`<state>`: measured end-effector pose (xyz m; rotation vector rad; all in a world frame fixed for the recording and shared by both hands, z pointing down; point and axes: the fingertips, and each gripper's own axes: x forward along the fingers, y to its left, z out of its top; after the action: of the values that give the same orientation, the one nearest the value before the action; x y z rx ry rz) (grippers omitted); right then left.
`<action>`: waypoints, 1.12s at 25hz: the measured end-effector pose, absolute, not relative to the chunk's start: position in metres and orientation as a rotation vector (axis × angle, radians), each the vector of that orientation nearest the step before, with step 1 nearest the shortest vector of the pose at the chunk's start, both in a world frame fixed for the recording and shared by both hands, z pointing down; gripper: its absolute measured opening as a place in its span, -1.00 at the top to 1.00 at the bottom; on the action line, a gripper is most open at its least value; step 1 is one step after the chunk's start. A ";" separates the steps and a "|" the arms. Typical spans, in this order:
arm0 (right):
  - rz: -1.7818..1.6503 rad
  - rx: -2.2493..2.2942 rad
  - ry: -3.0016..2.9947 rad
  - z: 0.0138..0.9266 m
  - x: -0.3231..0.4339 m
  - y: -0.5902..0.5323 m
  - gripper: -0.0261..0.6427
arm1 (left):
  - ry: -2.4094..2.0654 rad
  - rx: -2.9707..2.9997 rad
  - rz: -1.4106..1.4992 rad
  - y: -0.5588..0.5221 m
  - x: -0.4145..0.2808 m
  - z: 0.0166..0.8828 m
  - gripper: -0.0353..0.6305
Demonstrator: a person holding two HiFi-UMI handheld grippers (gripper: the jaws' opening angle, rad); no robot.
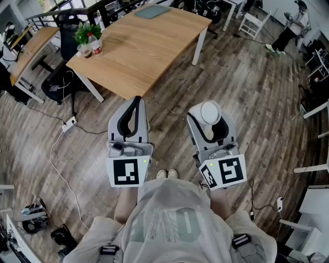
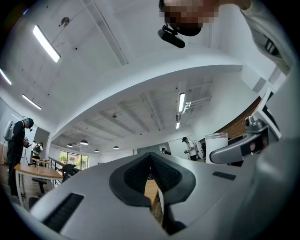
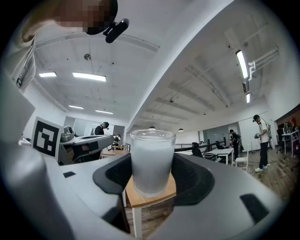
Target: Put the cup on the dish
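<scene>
Cup (in right gripper) short of table edge.

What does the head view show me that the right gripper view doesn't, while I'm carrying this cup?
Only the head view: the top of the wooden table with a plant, a bottle and a flat grey-green item at the far end, which I can't confirm is the dish.
Only the right gripper view: the cup side-on, upright and frosted white, and the ceiling lights.
Both: the cup between the right gripper's jaws, the left gripper alongside, and part of the table.
</scene>
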<state>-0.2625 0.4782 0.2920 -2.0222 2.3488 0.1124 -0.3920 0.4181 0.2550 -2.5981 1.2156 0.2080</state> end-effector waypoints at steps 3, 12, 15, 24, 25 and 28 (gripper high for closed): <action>0.130 -2.014 2.350 0.290 -0.254 0.477 0.13 | 1.210 -2.590 0.214 0.419 -0.382 0.253 0.87; 0.155 -1.994 2.321 0.288 -0.228 0.477 0.13 | 1.200 -2.606 0.186 0.411 -0.353 0.260 0.87; 0.119 -1.990 2.293 0.294 -0.209 0.478 0.13 | 1.211 -2.602 0.166 0.410 -0.345 0.267 0.87; 0.037 -2.090 2.274 0.327 -0.165 0.470 0.13 | 1.259 -2.579 0.162 0.381 -0.332 0.281 0.87; 0.031 -2.095 2.272 0.329 -0.159 0.466 0.13 | 1.258 -2.580 0.160 0.376 -0.326 0.283 0.87; 0.023 -2.105 2.274 0.335 -0.143 0.444 0.13 | 1.252 -2.591 0.161 0.351 -0.309 0.291 0.87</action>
<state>-0.1433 0.4436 0.3350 -2.1055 2.2742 0.0229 -0.3086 0.3509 0.2906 -2.5912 1.2524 0.1610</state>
